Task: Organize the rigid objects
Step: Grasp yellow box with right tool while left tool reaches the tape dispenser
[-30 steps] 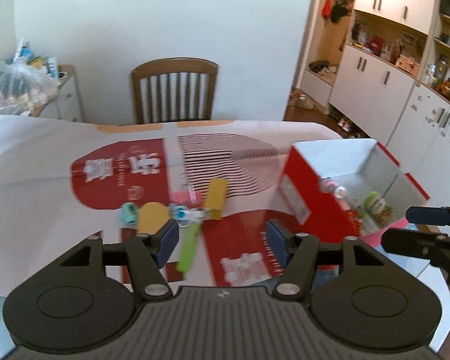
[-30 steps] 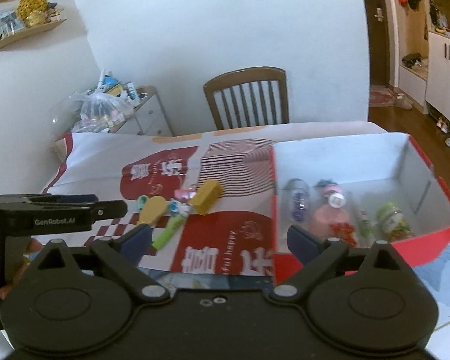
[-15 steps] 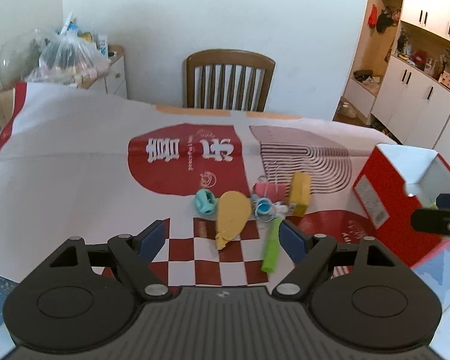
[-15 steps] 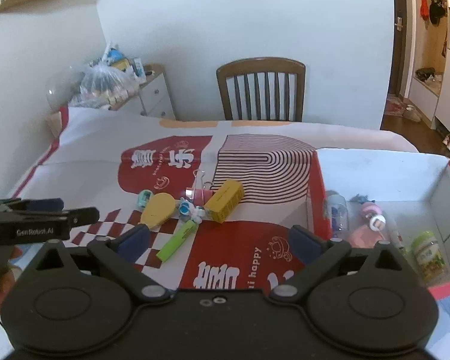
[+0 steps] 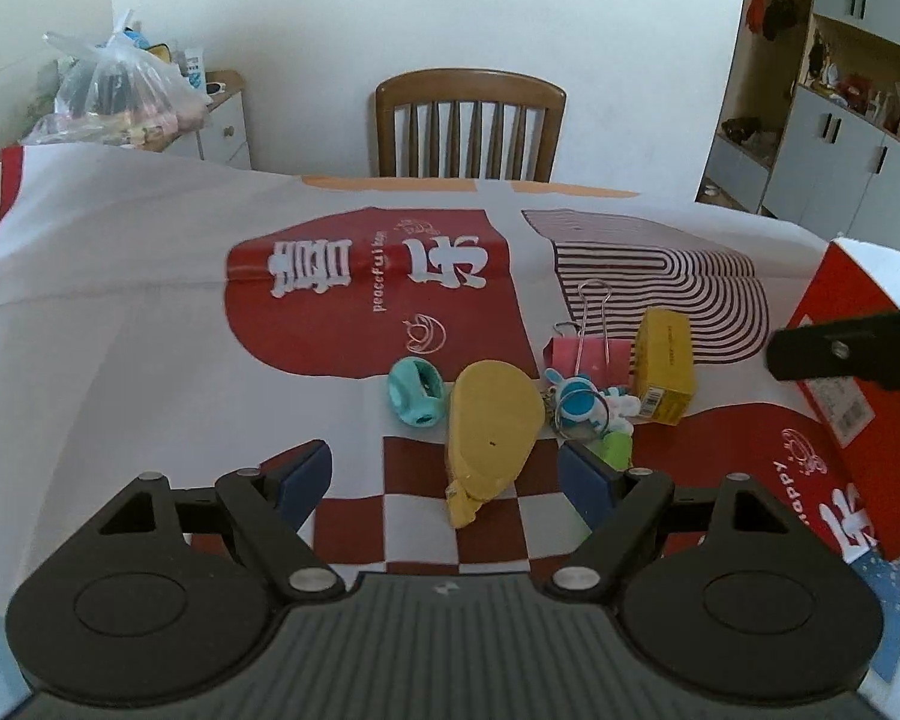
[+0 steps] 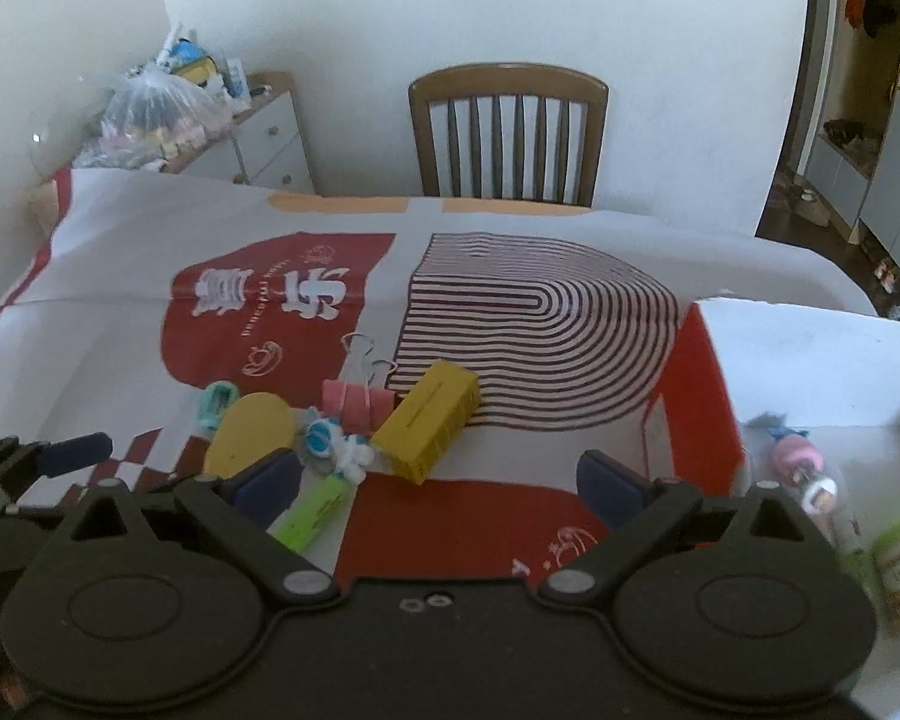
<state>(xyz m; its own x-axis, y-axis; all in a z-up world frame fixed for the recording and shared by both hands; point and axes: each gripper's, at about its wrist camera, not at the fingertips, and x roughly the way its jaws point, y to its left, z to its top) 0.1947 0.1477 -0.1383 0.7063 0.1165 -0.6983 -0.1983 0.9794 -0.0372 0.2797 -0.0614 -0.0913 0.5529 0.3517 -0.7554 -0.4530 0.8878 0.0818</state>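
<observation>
Now both cameras have swung off the red box (image 6: pixel 705 402) and closed on the loose pile over the last second, so I judge the next pick is being lined up.

Taking the yellow spoon-shaped piece (image 5: pixel 491 432) as my landmark and reading left to right in the left wrist view: my left gripper (image 5: pixel 444 474) hangs just in front of it, jaws spread and empty, with the narrow tail of the piece lying between the fingertips. A second ago that gripper stood off to the right near the box; it has since centred on this piece. The teal ring toy (image 5: pixel 413 391) touches the landmark's left edge. Just right of it sits the blue-and-white keychain figure (image 5: pixel 582 402), with the green marker (image 5: pixel 613 449) half hidden behind my right-hand fingertip. Behind those lies the pink binder clip (image 5: pixel 588 354), and further right the yellow box (image 5: pixel 663 366). The red box stands well to the right, already holding bottles and a pink figure; my right gripper (image 6: pixel 441 480) is also released and empty, hovering in front of the pile.

The landmark's long axis runs nearly straight away from my left gripper, broad rounded end far, thin tail toward me. My jaws therefore close across its width, which suits a grasp. The yellow box lies with its long axis parallel, its barcode end nearest me.
</observation>
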